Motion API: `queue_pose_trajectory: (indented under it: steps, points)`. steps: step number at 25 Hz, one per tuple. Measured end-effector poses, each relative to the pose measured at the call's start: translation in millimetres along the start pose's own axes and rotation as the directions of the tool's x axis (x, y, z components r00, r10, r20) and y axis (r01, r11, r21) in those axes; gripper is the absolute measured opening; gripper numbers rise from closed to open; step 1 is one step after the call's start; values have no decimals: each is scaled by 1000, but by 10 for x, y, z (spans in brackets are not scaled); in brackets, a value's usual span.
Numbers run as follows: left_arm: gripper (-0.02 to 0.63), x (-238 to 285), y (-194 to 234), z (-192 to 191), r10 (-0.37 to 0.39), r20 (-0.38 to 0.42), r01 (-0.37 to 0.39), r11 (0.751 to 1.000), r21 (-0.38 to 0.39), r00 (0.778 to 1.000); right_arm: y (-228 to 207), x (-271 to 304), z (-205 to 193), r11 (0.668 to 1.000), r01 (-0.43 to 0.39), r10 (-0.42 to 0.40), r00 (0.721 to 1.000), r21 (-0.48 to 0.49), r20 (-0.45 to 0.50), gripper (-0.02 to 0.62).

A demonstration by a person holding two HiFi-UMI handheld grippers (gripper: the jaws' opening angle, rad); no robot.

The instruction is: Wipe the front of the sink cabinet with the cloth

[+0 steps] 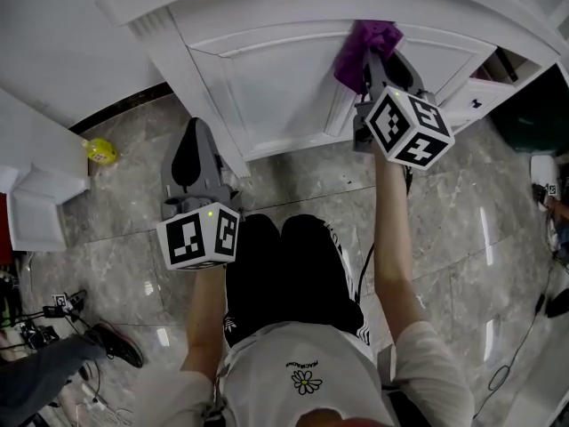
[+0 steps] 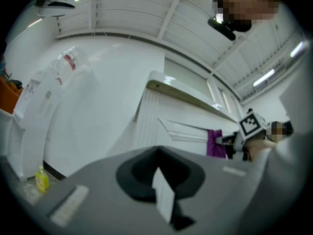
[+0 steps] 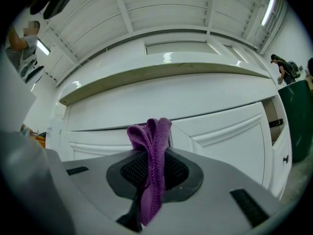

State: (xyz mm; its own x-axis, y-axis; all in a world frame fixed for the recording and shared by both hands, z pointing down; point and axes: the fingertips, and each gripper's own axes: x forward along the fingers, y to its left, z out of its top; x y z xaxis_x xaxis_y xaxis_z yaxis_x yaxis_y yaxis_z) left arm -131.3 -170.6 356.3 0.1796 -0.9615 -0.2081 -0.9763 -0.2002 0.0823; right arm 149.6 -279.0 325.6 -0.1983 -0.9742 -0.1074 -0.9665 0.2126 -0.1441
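At the far left a yellow bottle (image 1: 100,151) stands on the floor (image 1: 133,265), well apart from the work. The left gripper (image 1: 194,132) hangs low beside the cabinet's left corner. Its jaws are closed together with nothing between them, so it is probably parked there to keep out of the way. The cabinet (image 1: 267,87) fills the middle, its white panelled front facing the person. On the upper part of the right-hand panel, just under the counter edge (image 1: 427,12), sits the purple cloth (image 1: 369,47). It is bunched and seems to be pressed against the door. The right gripper (image 1: 378,71) has its jaws clamped tightly on the cloth's folds, leaving a tuft sticking out past the tips as the wiping surface.
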Motion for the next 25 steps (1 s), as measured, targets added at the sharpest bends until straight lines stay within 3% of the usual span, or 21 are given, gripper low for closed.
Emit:
queue_pose_trajectory:
  steps: [6,10,13,18,21,25]
  points:
    - [5,-64,53,-26,9,-3,-9,1000,-16,1000,83,-162,27,999,-18,18,1000,31,-3,54]
    - [5,-80,71,26,1,6,-1,1000,5,1000,536,-325,32,990,-130,130,992,56,9,54]
    - [5,-109,162,46,17,10,-17,1000,3,1000,1106,-331,-109,968,-245,245,970,48,4,54]
    - [5,-191,235,37,12,15,-12,1000,3,1000,1972,-240,-462,908,-416,418,908,52,-36,54]
    - [5,-227,296,11,20,9,-20,1000,-10,1000,2290,-148,-623,885,-464,466,883,51,-63,54]
    - [5,-249,320,-14,21,5,-21,1000,-15,1000,2472,-50,-733,879,-476,477,875,34,-80,54]
